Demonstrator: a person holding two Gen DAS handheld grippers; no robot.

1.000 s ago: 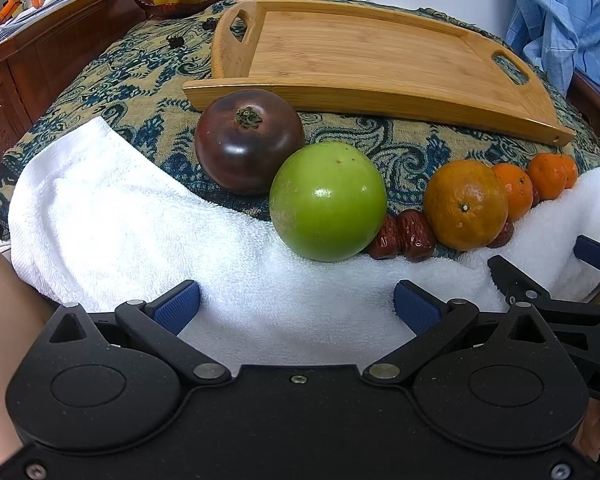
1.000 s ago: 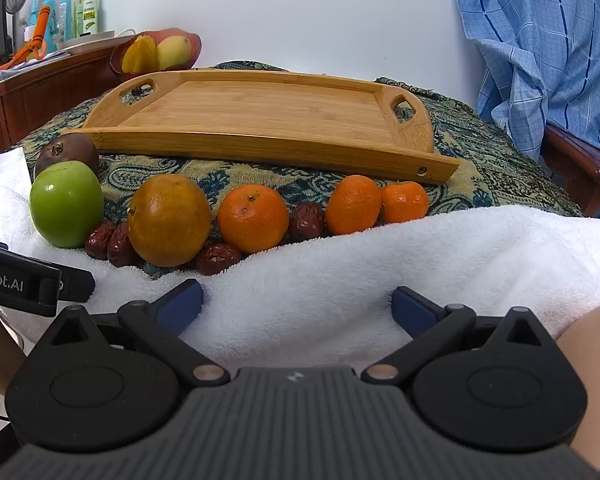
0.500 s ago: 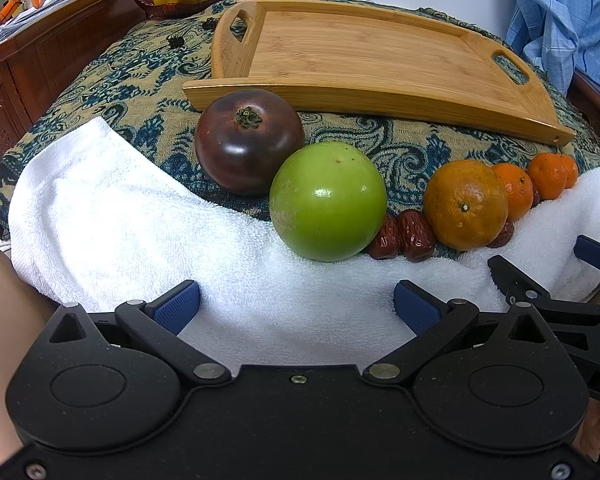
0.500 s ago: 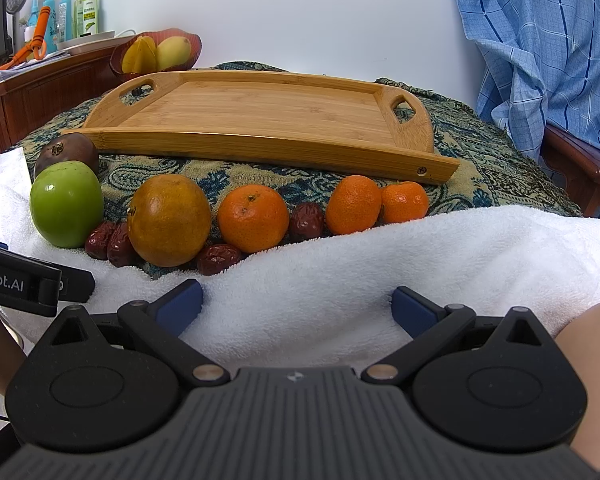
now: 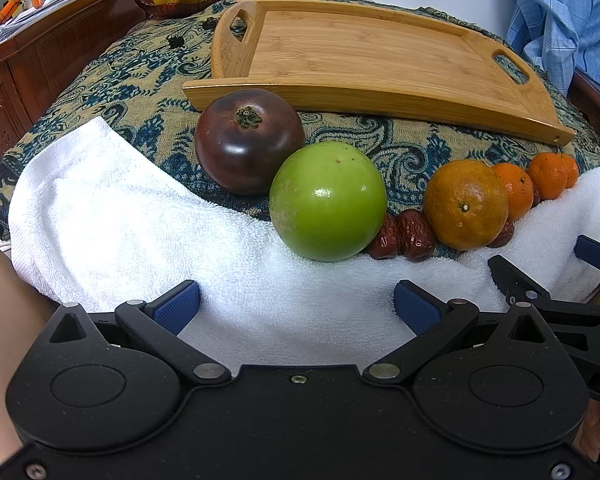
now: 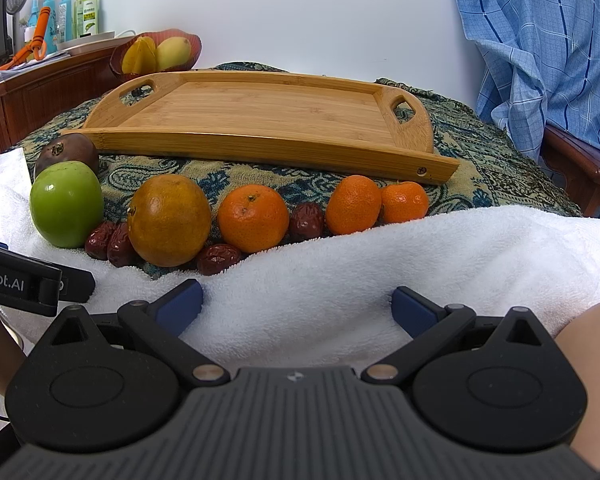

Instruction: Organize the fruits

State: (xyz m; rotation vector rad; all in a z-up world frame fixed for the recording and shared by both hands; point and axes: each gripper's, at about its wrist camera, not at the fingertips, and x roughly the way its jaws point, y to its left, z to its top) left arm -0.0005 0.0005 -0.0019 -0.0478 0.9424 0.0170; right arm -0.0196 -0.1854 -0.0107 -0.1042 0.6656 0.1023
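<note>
Left gripper (image 5: 296, 306) wide, empty, our nearer tool: green apple (image 5: 327, 200) dead ahead at towel's (image 5: 112, 216) far edge. Right gripper (image 6: 298, 305) wide too; tray (image 6: 260, 110) beyond.

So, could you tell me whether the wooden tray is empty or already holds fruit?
Empty: the wooden tray shows only bare bamboo, and the fruit sits in front of it.

White lettering reading "obot.AI", cut off at the frame's edge, is showing on the side of the left gripper (image 6: 32, 282) in the right wrist view, while the labels on the bottles (image 6: 76, 14) far behind are appearing too small to read.
</note>
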